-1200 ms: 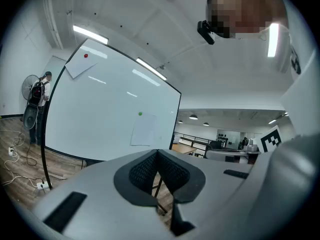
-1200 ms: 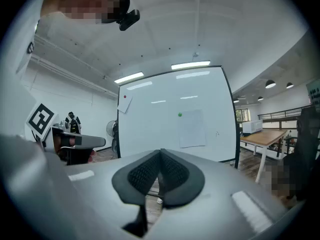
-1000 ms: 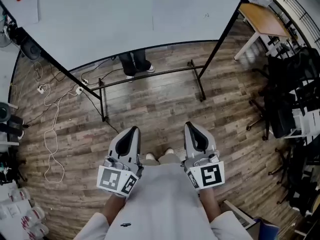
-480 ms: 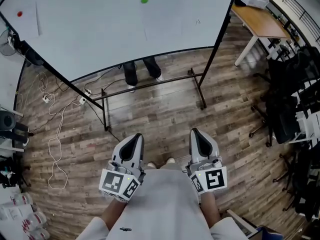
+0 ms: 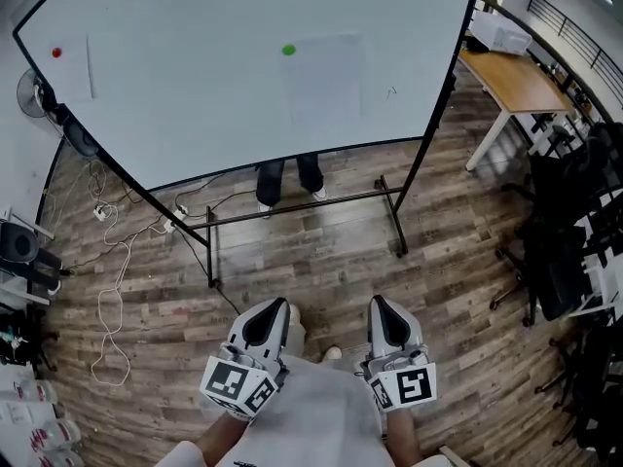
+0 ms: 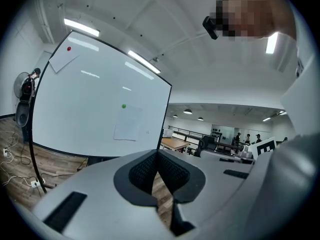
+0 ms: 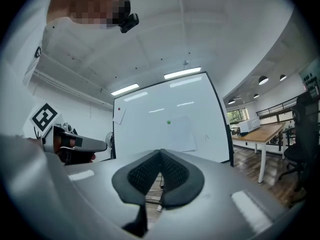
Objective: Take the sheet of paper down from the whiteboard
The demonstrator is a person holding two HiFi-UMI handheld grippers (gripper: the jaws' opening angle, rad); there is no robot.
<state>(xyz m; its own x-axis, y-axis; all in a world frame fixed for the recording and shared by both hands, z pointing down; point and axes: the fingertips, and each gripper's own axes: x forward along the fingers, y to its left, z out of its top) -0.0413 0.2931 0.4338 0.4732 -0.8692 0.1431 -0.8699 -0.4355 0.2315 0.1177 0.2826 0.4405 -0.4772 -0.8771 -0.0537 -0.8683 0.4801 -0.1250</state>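
Wood-plank floor (image 5: pixel 321 251), open workshop; a whiteboard (image 5: pixel 195 95) on a black stand stands ahead. The target sheet of paper (image 5: pixel 326 81) hangs on the board's right half, pinned at its top-left corner by a green magnet (image 5: pixel 288 51). A second sheet (image 5: pixel 74 66) with a red magnet (image 5: pixel 56 53) hangs at the board's far left. Both the left tool (image 5: pixel 269 311) and right tool (image 5: pixel 382 309) are closed, pads together with nothing between them, held low and well short of the board. Judgement: approach step, paper untouched. To do it well, get close, open one tool and pinch a free lower corner of the sheet. Work the magnet off with the other tool, then draw the sheet away flat to avoid tearing. Risk: the sheet drops once the magnet lets go. Containers: none in play. A white box (image 5: pixel 498 32) sits on the wooden tabletop (image 5: pixel 521 78) at right, contents not visible.
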